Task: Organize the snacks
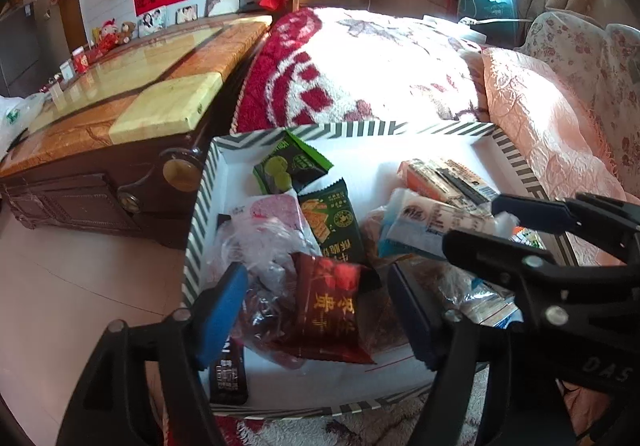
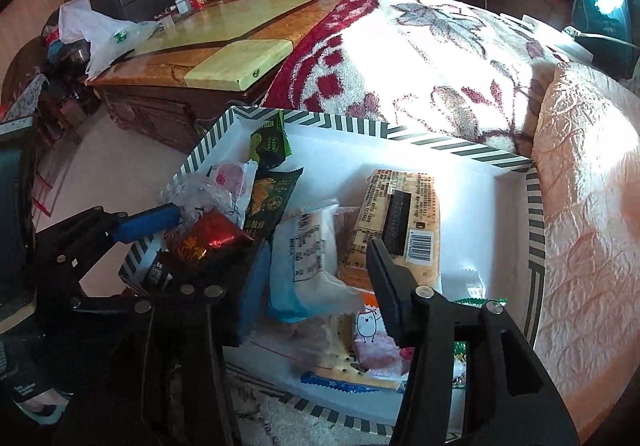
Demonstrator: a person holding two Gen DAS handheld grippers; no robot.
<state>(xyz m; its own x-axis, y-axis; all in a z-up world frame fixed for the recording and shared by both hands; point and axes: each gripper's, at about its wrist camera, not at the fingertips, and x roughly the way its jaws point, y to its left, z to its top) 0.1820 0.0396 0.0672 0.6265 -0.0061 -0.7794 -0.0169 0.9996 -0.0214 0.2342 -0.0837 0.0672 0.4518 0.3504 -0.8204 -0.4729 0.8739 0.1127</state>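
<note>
A white box with a green-striped rim point(image 1: 360, 129) point(image 2: 440, 143) sits on a rug and holds several snack packets. My left gripper point(image 1: 320, 310) is open over its near left part, jaws either side of a dark red packet point(image 1: 332, 310); it does not grip it. My right gripper point(image 2: 316, 278) is open, jaws either side of a white and blue packet point(image 2: 308, 258). The right gripper also shows in the left wrist view point(image 1: 476, 226). The left gripper shows in the right wrist view point(image 2: 192, 246). An orange cracker pack point(image 2: 400, 221) lies to the right. Green packets point(image 1: 288, 165) lie at the back.
A dark wooden low table point(image 1: 120, 113) with a yellow board point(image 1: 168, 105) stands to the left of the box. A red and white rug point(image 1: 360, 73) lies behind the box. A pink sofa cover point(image 1: 552, 133) runs along the right. Pale floor point(image 1: 60, 286) is at the left.
</note>
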